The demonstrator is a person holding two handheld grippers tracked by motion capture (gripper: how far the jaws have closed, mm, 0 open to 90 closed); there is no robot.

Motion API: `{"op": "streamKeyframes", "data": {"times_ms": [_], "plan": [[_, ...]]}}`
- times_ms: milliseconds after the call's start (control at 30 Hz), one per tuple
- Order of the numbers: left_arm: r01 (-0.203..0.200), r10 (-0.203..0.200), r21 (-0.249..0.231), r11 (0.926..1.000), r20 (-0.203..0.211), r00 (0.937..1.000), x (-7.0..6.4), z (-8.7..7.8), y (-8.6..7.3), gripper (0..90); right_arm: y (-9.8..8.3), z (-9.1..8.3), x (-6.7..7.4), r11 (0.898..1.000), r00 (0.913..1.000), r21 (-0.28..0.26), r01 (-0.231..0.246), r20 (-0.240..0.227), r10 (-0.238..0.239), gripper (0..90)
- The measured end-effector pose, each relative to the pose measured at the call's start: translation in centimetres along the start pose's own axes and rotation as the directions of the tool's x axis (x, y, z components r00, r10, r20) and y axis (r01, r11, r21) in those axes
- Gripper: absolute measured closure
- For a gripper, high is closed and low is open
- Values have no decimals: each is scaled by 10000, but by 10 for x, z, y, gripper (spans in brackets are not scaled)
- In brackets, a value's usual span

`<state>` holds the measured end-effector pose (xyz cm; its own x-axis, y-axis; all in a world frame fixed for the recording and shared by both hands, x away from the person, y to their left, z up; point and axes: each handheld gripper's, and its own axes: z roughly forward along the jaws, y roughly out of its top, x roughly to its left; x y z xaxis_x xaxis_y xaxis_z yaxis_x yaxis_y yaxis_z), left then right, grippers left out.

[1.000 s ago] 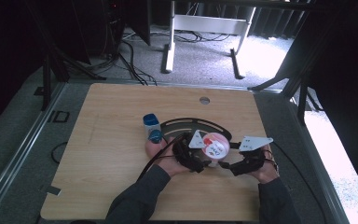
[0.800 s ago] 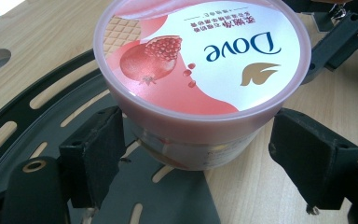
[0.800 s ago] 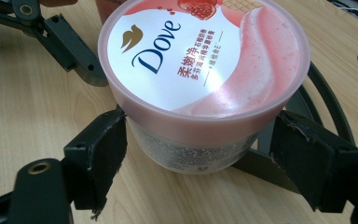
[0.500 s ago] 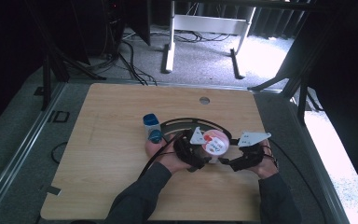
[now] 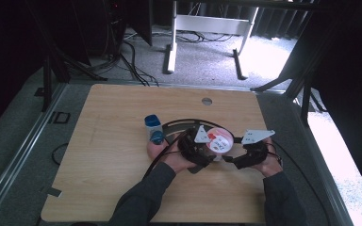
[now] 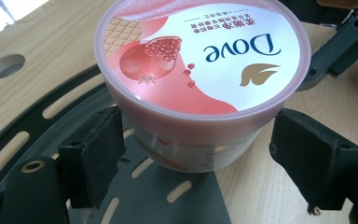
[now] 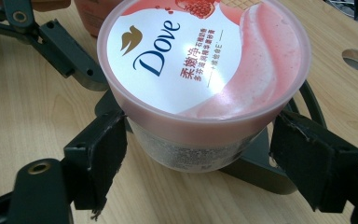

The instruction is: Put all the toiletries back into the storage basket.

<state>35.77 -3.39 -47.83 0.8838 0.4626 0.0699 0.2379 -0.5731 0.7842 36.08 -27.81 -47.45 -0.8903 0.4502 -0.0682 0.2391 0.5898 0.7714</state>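
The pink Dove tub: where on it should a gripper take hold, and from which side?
Grip the tub on its clear side wall just below the wider pink lid, coming in level from the side. The lid overhangs the wall, so its rim would likely stop the tub slipping down. Both the left gripper and right gripper already straddle that wall, jaws open.

In the high view the pink tub (image 5: 218,142) is half covered by the grey plates — its print is too small to read. The blue bottle (image 5: 154,129) at ten o'clock shows no legible label. Whether either gripper's jaws touch the tub — unclear.
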Motion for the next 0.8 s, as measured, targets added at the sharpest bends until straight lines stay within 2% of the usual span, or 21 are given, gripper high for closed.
{"op": "streamKeyframes", "data": {"times_ms": [467,800], "plan": [[113,-112,159,9998,-60,9999,6,7,6,174,2,2,-10,9999,9999,119,-88,114,86,186],[491,-491,-22,9988,-131,9987,12,12,6,173,5,5,-16,9998,9998,138,-158,151,156,186]]}}
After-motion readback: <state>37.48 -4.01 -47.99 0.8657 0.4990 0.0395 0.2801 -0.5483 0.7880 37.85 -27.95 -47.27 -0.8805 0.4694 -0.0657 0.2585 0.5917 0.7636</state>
